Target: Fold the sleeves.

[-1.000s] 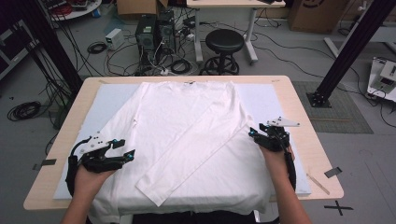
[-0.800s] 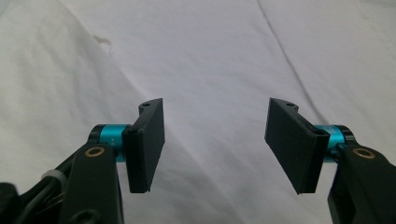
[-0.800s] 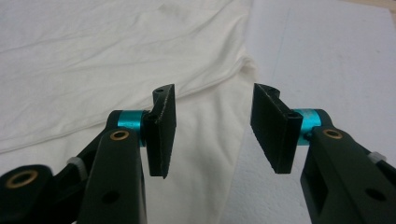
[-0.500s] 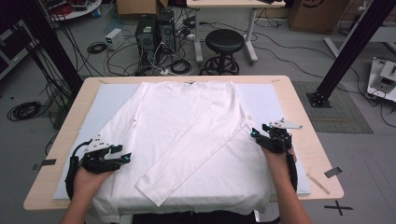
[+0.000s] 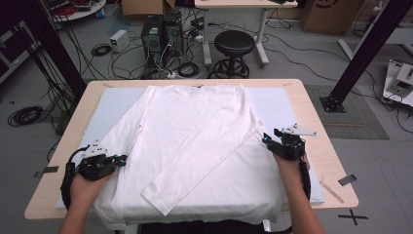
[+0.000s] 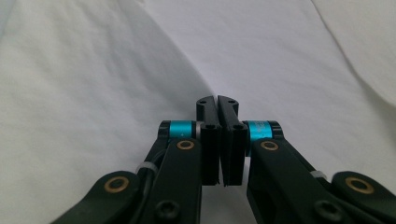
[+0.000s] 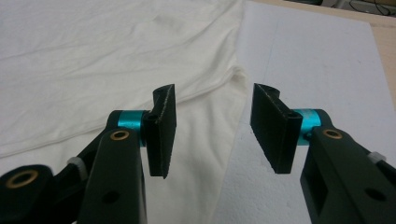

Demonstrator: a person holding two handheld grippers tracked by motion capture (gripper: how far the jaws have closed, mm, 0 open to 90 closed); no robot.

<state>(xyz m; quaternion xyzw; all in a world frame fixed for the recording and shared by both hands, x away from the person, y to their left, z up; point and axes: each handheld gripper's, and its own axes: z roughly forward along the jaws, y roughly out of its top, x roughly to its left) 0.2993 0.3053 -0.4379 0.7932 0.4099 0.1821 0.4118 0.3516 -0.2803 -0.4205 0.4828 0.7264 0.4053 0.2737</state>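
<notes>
A white long-sleeved shirt (image 5: 195, 131) lies flat on the table, collar at the far side. Its right sleeve (image 5: 195, 165) is folded diagonally across the body toward the near left. My left gripper (image 5: 122, 159) is at the shirt's left sleeve; in the left gripper view its jaws are pressed together, and a ridge of cloth (image 6: 177, 60) runs up to their tips (image 6: 217, 100). My right gripper (image 5: 266, 140) is at the shirt's right side edge. It is open, and the shirt's edge (image 7: 236, 84) lies between its pads (image 7: 163, 126).
A white foam board (image 5: 287, 105) covers the wooden table (image 5: 321, 141) under the shirt. The shirt's hem hangs slightly over the near edge. Beyond the table are a black stool (image 5: 234, 46), computer boxes and floor cables. A black post (image 5: 363, 48) stands at the right.
My left gripper has shifted a little to the left along the sleeve. The right gripper and the shirt have barely moved.
</notes>
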